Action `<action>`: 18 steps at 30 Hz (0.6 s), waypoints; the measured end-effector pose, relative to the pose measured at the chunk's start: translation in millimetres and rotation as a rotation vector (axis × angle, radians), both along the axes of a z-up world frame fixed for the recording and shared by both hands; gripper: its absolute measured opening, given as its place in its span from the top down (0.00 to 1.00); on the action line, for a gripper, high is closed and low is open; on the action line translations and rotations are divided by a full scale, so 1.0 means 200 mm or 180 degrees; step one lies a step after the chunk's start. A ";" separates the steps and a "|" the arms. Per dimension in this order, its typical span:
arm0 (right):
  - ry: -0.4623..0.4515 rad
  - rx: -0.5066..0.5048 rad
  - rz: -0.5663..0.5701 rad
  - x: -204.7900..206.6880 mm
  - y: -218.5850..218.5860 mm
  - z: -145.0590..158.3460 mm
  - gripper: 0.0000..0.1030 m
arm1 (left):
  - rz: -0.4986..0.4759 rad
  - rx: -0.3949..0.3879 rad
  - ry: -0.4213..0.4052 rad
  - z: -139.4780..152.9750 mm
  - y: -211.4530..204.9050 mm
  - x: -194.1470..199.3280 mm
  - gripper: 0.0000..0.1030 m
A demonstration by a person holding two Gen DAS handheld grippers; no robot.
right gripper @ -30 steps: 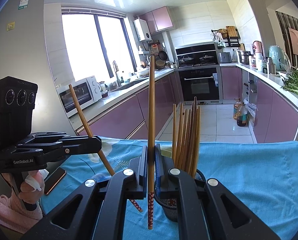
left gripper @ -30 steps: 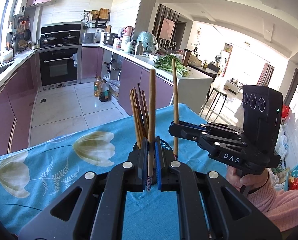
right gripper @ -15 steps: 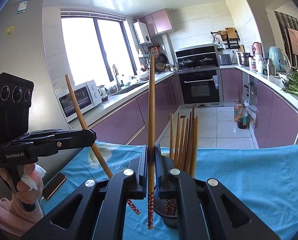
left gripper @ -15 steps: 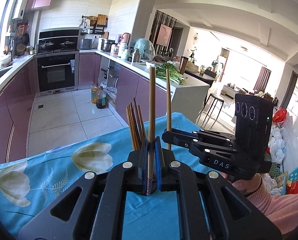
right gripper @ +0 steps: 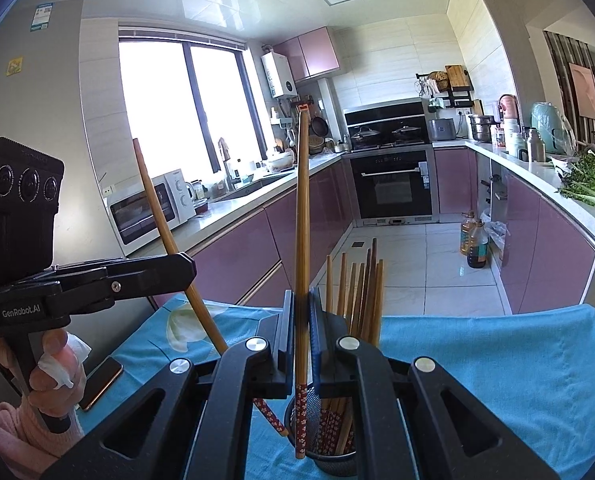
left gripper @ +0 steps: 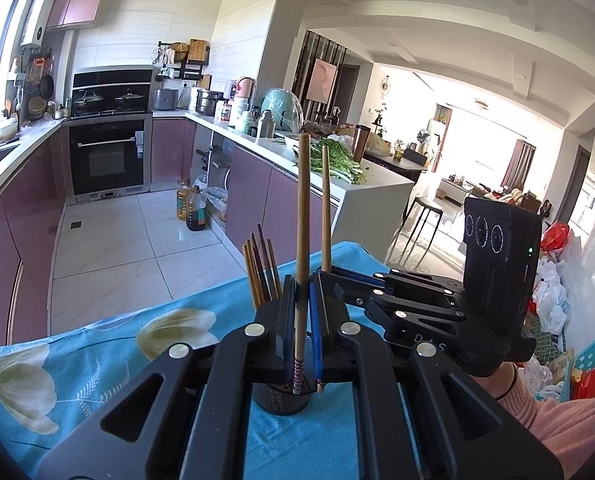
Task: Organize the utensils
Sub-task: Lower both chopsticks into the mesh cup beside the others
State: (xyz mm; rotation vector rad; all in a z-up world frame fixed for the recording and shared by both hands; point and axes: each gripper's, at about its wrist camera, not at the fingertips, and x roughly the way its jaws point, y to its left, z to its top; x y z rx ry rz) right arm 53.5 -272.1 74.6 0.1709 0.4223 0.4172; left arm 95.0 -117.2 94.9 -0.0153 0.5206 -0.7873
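Observation:
My left gripper (left gripper: 302, 304) is shut on an upright bamboo chopstick (left gripper: 302, 220) whose patterned lower end hangs over the mouth of a black mesh holder (left gripper: 281, 398). Several chopsticks (left gripper: 261, 272) stand in that holder. My right gripper (right gripper: 302, 320) is shut on a second chopstick (right gripper: 302, 220), its red-patterned end dipping to the holder (right gripper: 329, 460) rim. In the right wrist view the left gripper (right gripper: 185, 268) holds its chopstick (right gripper: 157, 208) tilted, with the tip just left of the holder. In the left wrist view the right gripper (left gripper: 325, 276) sits close on the right.
A blue flowered cloth (left gripper: 97, 360) covers the table. A phone (right gripper: 99, 382) lies on it near the person's left hand (right gripper: 53, 376). Purple kitchen cabinets, an oven (right gripper: 393, 188) and a tiled floor lie beyond the table's far edge.
The left gripper has risen a little with its chopstick, and the mesh holder now shows beneath its jaws. The two grippers stand closer together. Both stay shut on their chopsticks.

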 end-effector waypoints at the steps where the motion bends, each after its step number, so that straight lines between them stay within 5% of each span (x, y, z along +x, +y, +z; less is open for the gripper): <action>1: -0.0002 0.0001 -0.0007 0.00 0.00 0.00 0.94 | 0.0001 0.0003 -0.0002 0.00 0.00 0.00 0.93; 18: 0.0071 -0.0042 -0.0141 0.07 0.01 -0.04 0.94 | -0.0006 0.0049 0.0083 -0.04 -0.04 0.02 0.93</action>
